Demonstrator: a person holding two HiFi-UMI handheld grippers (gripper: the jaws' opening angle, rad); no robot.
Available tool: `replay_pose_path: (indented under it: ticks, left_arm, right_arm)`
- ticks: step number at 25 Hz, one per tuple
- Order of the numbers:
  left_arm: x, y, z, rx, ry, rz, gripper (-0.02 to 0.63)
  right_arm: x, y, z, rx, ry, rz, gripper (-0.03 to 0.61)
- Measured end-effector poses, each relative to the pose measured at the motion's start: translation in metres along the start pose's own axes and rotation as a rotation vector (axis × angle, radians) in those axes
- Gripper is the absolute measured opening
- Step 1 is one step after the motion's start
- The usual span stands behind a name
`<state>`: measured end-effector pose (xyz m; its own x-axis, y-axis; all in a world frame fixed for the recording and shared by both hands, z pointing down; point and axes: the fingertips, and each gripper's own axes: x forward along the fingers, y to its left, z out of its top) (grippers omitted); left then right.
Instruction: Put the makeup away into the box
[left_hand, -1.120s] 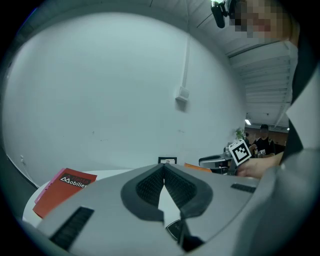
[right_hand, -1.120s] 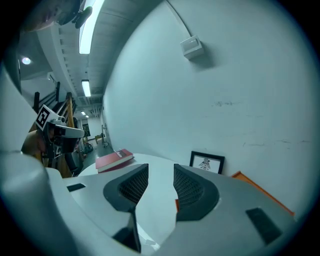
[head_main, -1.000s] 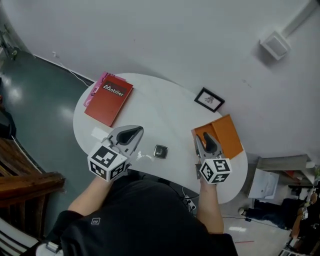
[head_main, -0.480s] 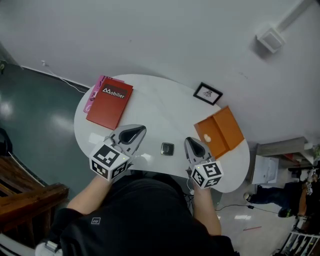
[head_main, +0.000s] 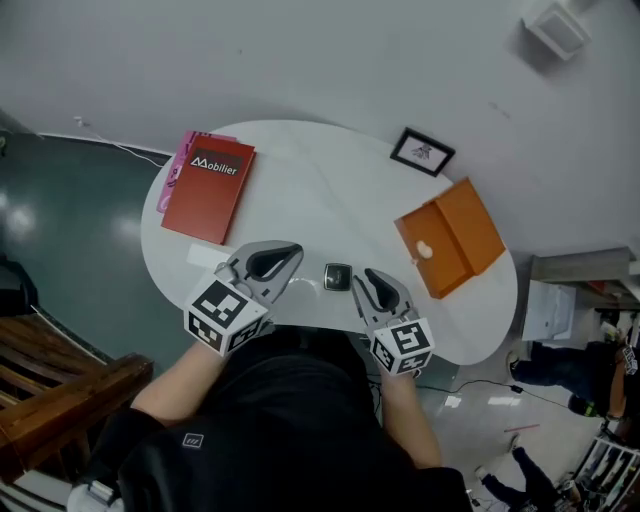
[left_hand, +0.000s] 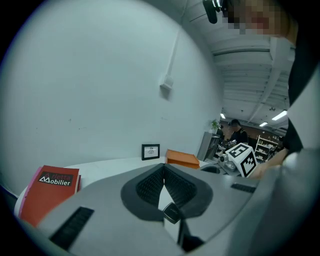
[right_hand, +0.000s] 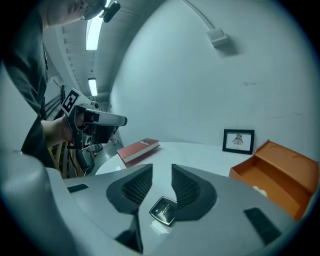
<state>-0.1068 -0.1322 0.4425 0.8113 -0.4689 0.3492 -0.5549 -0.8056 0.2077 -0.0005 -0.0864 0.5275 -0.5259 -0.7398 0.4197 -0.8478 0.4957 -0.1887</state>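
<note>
A small dark square makeup compact (head_main: 338, 276) lies near the front edge of the white oval table (head_main: 300, 190). My right gripper (head_main: 362, 276) is just right of it. In the right gripper view the compact (right_hand: 162, 211) lies low in the gap between the jaws, which are opening, and the pads do not press on it. My left gripper (head_main: 292, 251) sits just left of the compact, its jaws meeting at the tips (left_hand: 163, 167) with nothing held. The open orange box (head_main: 452, 245) stands at the right with a small pale item (head_main: 424, 249) inside.
A red book (head_main: 208, 183) on a pink one lies at the table's far left. A small black picture frame (head_main: 421, 152) stands at the back near the wall. A white paper slip (head_main: 206, 256) lies by the left gripper.
My right gripper has moved left from beside the orange box to the compact. The left gripper has shifted slightly towards the compact.
</note>
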Motion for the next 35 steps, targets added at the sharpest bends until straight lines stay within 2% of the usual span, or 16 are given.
replay_pose_path:
  ticks: [1, 2, 6, 9, 14, 22, 31, 35]
  left_arm:
    - [0.003, -0.001, -0.003, -0.005, 0.007, -0.005, 0.012]
    - [0.006, -0.002, -0.006, -0.01, 0.014, -0.01, 0.012]
    - [0.022, -0.008, -0.024, -0.028, 0.053, -0.043, 0.012]
    - [0.029, -0.013, -0.031, -0.042, 0.074, -0.062, 0.012]
    - [0.035, -0.009, -0.038, -0.045, 0.097, -0.064, 0.012]
    - [0.042, 0.002, -0.053, -0.058, 0.128, -0.058, 0.012]
    - [0.04, 0.006, -0.053, -0.069, 0.125, -0.06, 0.012]
    - [0.037, 0.009, -0.052, -0.082, 0.119, -0.052, 0.012]
  right_arm:
    - [0.003, 0.0, -0.009, 0.015, 0.023, 0.0, 0.138]
    - [0.006, 0.001, -0.02, 0.029, 0.052, 0.002, 0.178]
    - [0.024, 0.005, -0.064, 0.064, 0.191, 0.015, 0.247]
    - [0.036, 0.008, -0.086, 0.089, 0.246, 0.011, 0.258]
    - [0.051, 0.007, -0.104, 0.109, 0.28, -0.003, 0.265]
    - [0.066, -0.007, -0.138, 0.159, 0.357, -0.075, 0.27]
    - [0.06, -0.024, -0.139, 0.165, 0.375, -0.132, 0.268]
    - [0.062, -0.023, -0.136, 0.129, 0.366, -0.178, 0.27]
